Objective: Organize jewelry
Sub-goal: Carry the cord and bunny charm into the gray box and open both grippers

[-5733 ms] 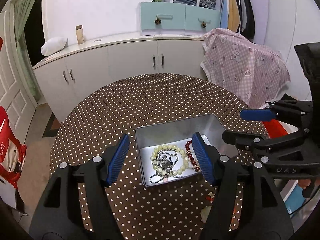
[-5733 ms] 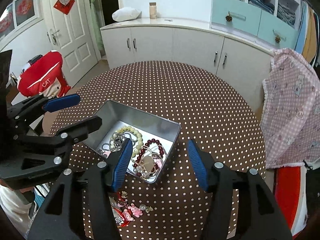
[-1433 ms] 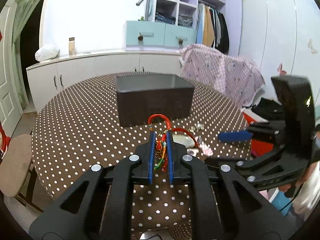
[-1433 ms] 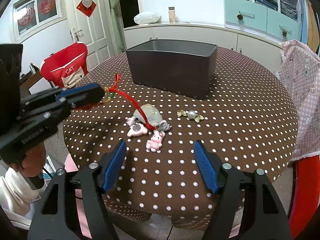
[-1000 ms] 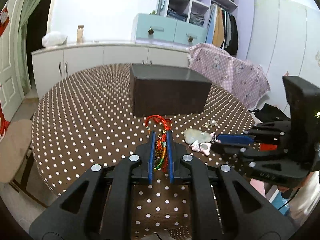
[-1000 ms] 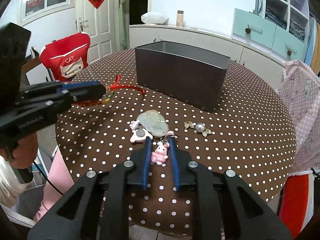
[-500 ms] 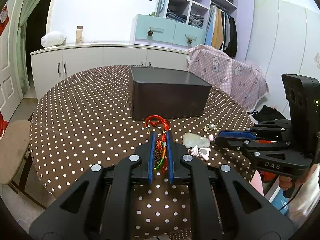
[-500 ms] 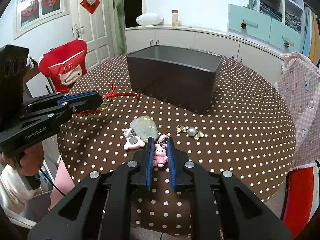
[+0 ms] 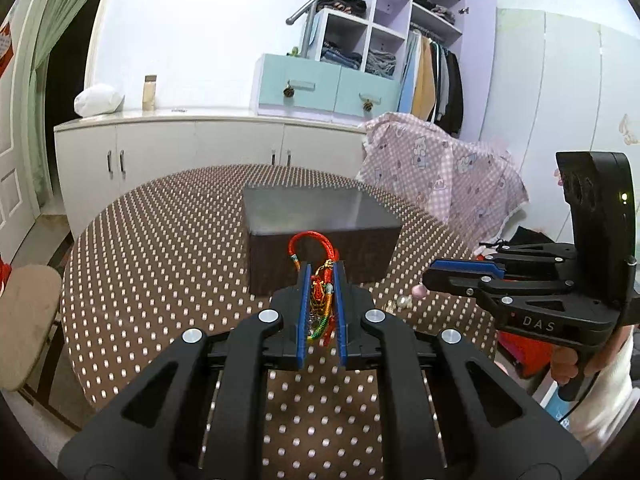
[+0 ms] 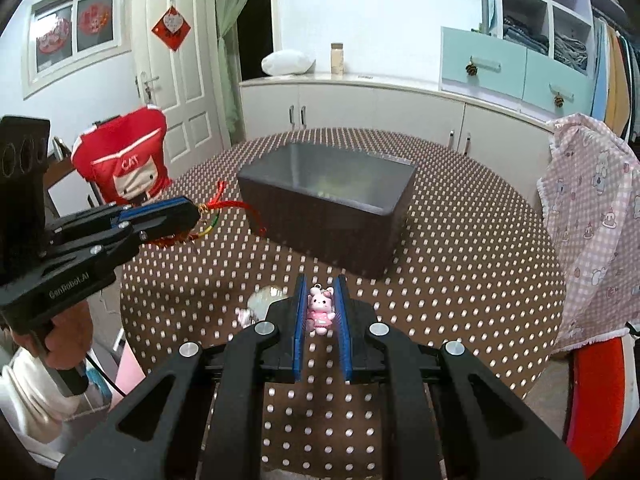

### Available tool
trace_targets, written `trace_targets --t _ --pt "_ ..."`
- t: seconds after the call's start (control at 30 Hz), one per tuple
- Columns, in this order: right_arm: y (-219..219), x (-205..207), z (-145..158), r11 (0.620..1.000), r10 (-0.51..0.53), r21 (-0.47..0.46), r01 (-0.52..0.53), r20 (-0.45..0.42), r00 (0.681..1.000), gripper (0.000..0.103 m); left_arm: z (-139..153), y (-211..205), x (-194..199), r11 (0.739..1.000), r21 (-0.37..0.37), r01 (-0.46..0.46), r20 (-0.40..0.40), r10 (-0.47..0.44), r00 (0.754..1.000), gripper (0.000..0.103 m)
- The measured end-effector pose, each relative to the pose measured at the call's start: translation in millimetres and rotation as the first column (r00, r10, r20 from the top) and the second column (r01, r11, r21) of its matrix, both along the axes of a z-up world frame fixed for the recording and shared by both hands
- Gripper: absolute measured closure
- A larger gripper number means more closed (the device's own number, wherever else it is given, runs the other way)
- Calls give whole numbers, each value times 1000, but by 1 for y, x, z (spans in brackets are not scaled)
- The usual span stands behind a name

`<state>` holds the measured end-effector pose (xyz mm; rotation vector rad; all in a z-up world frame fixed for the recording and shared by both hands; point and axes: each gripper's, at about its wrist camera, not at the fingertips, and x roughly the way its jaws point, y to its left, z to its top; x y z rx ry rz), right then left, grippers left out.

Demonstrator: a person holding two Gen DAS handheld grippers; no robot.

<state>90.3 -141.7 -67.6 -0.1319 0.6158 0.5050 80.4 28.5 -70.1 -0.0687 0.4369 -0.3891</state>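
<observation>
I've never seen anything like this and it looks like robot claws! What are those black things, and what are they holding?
They are not robot arms. A person holds two black grabbers, one in each hand, and each grabber carries a camera that looks out along its two blue-padded fingers. So there are two pictures of the same table.

One picture is from the left gripper. It is shut on a red cord charm with colourful threads. At that picture's right edge you see the other grabber from the side.

The other picture is from the right gripper. It is shut on a little pink bunny charm.

Both are above a round table with a brown dotted cloth. On it stands an open metal box. Near the bunny lies a pale stone, partly hidden.
</observation>
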Motion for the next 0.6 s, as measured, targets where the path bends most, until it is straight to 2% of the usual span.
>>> trace_targets --t 0.3,0.6 --pt "0 24 25 999 -15 42 13 25 1000 91 25 -8 20 1000 -18 16 48 -15 999 92" --pt "5 62 31 998 -11 67 10 13 1000 91 25 -13 57 998 -58 35 40 -32 999 92"
